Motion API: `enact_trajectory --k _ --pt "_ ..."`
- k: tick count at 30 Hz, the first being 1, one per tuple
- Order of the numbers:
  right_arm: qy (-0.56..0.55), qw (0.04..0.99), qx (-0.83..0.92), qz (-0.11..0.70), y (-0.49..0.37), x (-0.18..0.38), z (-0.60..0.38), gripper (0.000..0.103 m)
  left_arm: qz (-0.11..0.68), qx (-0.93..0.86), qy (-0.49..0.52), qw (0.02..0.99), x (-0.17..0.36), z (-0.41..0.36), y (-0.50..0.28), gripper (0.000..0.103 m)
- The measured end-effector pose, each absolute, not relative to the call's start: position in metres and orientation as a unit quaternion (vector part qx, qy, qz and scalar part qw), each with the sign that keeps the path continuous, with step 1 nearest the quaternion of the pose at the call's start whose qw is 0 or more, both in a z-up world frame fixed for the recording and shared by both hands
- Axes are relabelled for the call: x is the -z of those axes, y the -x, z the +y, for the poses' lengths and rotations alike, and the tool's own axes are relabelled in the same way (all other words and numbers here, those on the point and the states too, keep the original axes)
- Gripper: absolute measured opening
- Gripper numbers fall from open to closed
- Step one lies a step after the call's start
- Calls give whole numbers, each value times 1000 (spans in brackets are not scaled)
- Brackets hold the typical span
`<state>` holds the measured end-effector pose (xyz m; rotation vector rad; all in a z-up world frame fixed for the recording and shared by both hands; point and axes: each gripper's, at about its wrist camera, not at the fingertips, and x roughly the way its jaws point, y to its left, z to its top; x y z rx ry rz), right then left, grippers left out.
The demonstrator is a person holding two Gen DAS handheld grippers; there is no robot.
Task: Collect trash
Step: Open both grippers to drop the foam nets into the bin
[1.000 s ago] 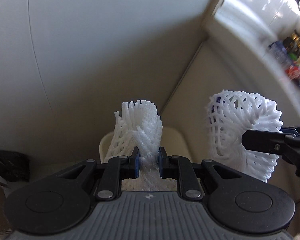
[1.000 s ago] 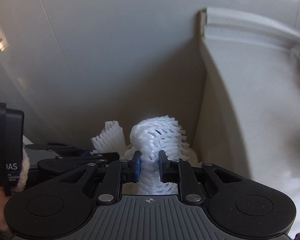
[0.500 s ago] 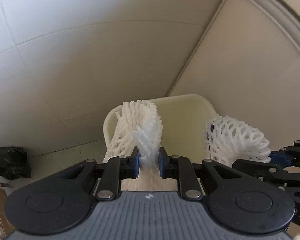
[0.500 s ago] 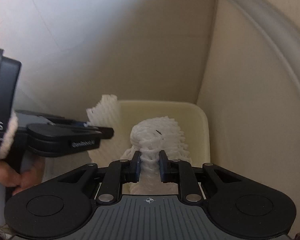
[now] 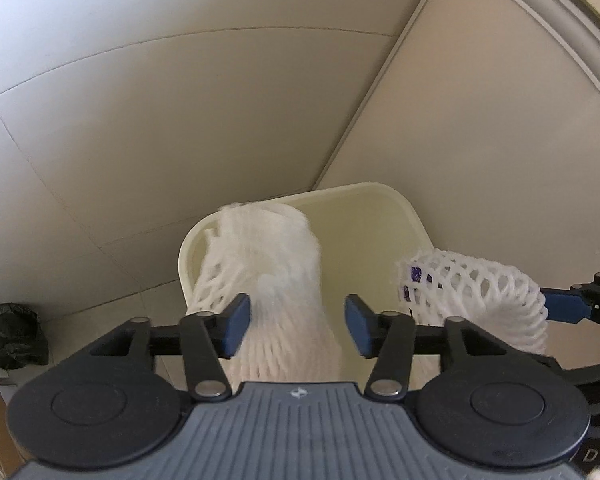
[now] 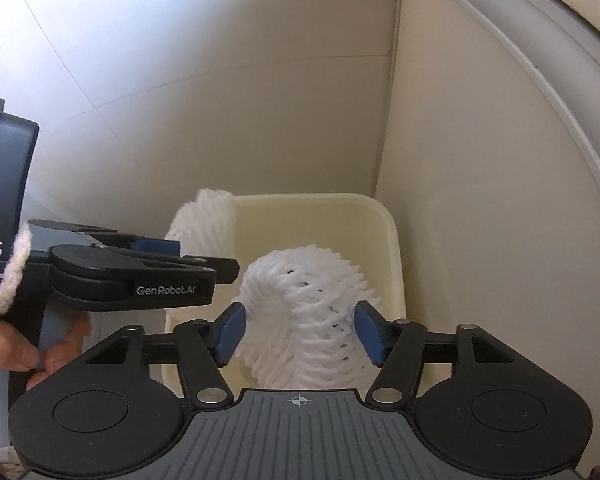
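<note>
- White foam net point(image 5: 276, 296) hung between the left gripper point(image 5: 296, 326) pads, directly above the cream bin point(image 5: 384, 216), its long axis running down into the opening
- Left jaws were opening; pads stood clear of the net, so it was let go
- Second foam net point(image 6: 308, 316) sat between the right gripper point(image 6: 296, 334) pads, likewise over the bin; those jaws were opening too, grip released

Foam nets: two, point(image 5: 268, 280) and point(image 5: 480, 292), both seen over the bin.
Bins: one point(image 5: 380, 200), cream, set in the corner of the floor.
Black bags: one point(image 5: 8, 336), seen at the left edge of the floor.
Grippers: two, point(image 5: 296, 320) and point(image 6: 296, 332).
</note>
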<state>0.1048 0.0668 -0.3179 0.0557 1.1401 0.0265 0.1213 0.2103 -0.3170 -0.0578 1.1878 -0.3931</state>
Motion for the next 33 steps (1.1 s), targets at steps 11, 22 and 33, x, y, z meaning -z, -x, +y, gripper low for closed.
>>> enact_trajectory --k 11,22,33 --pt "-21 840 2 543 -109 318 79 85 562 185 64 804 311 223 -125 91" --pt "-27 868 -1 496 -79 303 73 89 543 186 74 816 288 236 -121 95" --pt "-23 888 -36 458 -52 255 81 90 518 175 77 834 263 252 -104 97"
